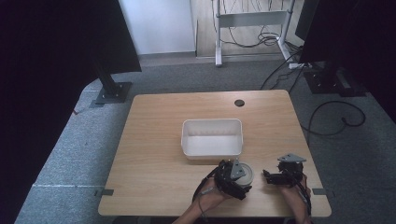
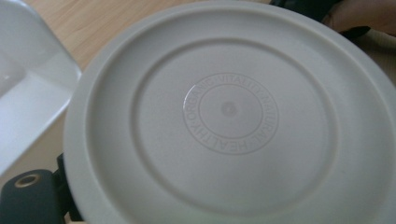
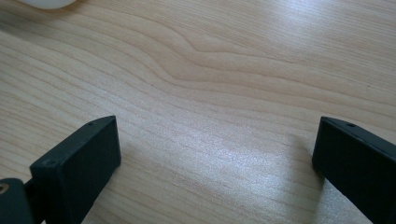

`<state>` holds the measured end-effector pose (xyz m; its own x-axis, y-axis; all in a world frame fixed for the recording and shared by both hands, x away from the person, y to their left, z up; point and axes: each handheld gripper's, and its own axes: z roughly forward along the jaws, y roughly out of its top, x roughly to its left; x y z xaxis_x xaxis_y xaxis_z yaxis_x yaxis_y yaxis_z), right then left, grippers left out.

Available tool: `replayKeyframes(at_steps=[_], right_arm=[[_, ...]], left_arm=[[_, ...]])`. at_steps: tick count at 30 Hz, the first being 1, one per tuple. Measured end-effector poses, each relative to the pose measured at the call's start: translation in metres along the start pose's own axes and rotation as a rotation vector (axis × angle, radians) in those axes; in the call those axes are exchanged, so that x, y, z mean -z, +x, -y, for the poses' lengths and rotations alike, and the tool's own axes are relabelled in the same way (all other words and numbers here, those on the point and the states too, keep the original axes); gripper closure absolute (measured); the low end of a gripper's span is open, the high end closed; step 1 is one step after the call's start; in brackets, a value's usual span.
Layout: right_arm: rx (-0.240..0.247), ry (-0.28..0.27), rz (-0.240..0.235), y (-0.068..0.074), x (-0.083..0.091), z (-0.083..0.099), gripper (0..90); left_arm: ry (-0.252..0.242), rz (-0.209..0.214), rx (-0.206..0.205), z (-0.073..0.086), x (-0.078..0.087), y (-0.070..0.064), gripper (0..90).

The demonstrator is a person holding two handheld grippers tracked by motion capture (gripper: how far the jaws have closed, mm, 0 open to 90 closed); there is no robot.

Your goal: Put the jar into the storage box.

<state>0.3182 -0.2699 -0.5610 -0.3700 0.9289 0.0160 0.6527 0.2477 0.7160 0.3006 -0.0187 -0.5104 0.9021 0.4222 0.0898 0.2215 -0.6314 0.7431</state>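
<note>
— Where's the plate sitting right now?

— The round off-white plate (image 1: 246, 173) is at the near edge of the counter (image 1: 154, 140), just this side of the white tub (image 1: 212, 137) and a little to its right. My left tongs (image 1: 232, 179) are right on top of it. In the left gripper view the plate's underside (image 2: 229, 112) faces the camera, stamped ring of lettering and all, so I judge it's tipped up toward me rather than lying flat.

— So you've got hold of it?

— I think so, but I can't tell for certain. One black jaw peeks out behind the rim at the lower left of that view; the other is hidden by the plate. A grip on the rim would explain the tilt, but that's my reading.

— And your other hand?

— The right tongs (image 1: 273, 178) rest low over bare wood to the right of the plate, apart from it. Its own view shows both jaws spread wide with nothing between them but grain, so they're released. I'd say I keep them there to stay clear, ready to steady the plate if needed.

— Where would it go?

— The tub is empty and just beside the plate, so that's my guess.
</note>
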Motion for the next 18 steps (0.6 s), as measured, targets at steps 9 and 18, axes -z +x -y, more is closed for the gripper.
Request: replayKeyframes(at_steps=[9,18], right_arm=[[-0.002,0.001,-0.001,0.0,0.0,0.0,0.7],[-0.001,0.001,-0.001,0.0,0.0,0.0,0.7]], left_arm=[[-0.001,-0.018,0.024,-0.001,0.007,0.011,10.2],[-0.003,-0.041,0.05,-0.001,0.015,0.024,10.1]])
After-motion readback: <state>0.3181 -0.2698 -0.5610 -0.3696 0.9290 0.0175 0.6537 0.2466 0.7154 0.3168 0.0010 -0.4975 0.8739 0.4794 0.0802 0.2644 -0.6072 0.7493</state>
